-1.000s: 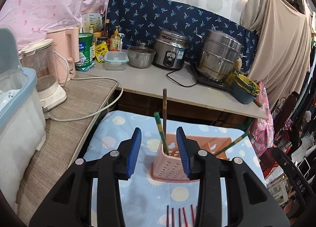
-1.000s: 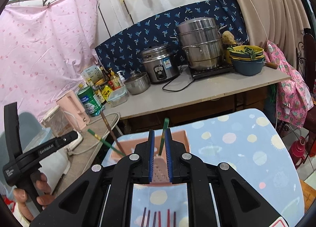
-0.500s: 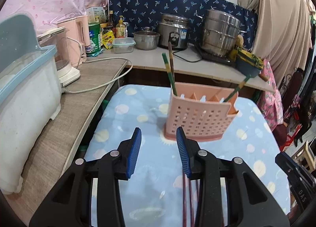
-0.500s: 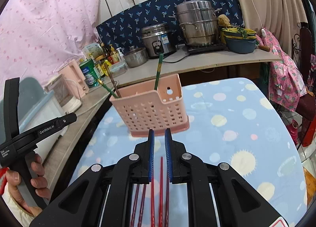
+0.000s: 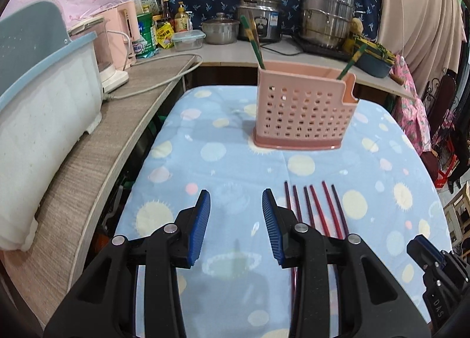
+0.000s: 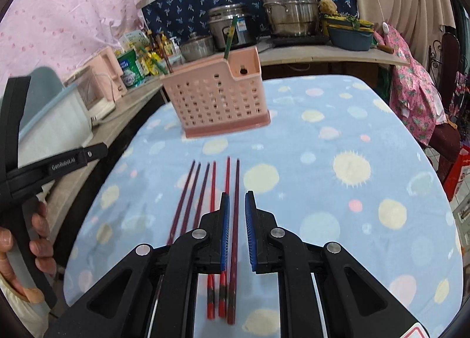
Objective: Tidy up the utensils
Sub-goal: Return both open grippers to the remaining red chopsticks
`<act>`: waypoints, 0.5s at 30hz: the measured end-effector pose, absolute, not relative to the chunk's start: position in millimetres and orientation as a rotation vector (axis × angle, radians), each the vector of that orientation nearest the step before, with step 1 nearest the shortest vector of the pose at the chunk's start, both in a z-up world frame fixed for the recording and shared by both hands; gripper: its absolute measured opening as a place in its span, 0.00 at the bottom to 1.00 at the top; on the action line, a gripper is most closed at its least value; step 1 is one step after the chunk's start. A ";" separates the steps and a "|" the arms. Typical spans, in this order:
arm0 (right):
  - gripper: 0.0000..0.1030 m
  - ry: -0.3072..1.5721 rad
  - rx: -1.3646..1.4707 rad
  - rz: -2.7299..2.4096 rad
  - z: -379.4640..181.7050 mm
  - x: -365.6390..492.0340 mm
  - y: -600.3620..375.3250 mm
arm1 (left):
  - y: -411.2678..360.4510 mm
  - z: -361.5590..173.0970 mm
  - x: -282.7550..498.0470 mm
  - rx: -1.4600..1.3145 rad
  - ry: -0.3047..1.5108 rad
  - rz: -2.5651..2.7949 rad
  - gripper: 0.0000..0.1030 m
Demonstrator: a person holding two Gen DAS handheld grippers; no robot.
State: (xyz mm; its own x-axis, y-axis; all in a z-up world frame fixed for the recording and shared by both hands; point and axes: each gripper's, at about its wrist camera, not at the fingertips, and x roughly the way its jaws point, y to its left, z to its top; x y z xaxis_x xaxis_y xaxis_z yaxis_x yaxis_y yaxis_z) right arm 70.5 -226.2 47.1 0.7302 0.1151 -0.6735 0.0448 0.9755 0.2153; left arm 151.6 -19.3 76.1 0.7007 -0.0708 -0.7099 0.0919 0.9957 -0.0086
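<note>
1. On the blue dotted cloth (image 5: 223, 161) covering the worktop, six red and dark chopsticks (image 6: 205, 191) lie side by side, tips pointing toward the pink perforated utensil holder (image 5: 302, 108).
2. The utensil holder stands upright farther back on the cloth, well apart from the loose chopsticks. Green-handled chopsticks (image 5: 252, 44) and a brown one lean out of its left end; another green one (image 5: 351, 63) leans out of its right end.
3. The left gripper (image 5: 236, 223) hovers over bare cloth just left of the row, its jaws spread apart with nothing between them.
4. The right gripper (image 6: 235, 220) hangs above the right side of the row. Its jaws stand only slightly apart, and one dark chopstick (image 6: 235, 205) shows through the narrow gap; the pads do not press on it.
5. A hand (image 6: 26, 249) holds the left gripper's handle at the right wrist view's left edge.
6. Behind, a counter carries a rice cooker (image 5: 260, 20) and a steel steamer pot (image 5: 326, 17).
</note>
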 end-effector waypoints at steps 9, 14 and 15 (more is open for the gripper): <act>0.12 0.847 0.230 0.057 7.8 44.0 -213.8 | -17.1 36.9 129.5 0.058 0.870 -0.092 0.34; 0.12 0.880 0.222 0.067 -7.2 34.4 -205.7 | -16.4 22.3 116.2 0.066 0.900 -0.101 0.34; 0.12 0.887 0.223 0.068 -10.0 33.1 -204.8 | -16.1 20.6 114.8 0.067 0.905 -0.101 0.34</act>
State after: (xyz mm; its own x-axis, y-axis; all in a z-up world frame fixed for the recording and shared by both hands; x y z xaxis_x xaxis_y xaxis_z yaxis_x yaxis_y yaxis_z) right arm 33.1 -204.8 -10.0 0.6312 0.1507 -0.7608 0.0336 0.9747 0.2210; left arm 114.8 -16.1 20.6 0.6131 -0.0597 -0.7877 0.1159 0.9931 0.0150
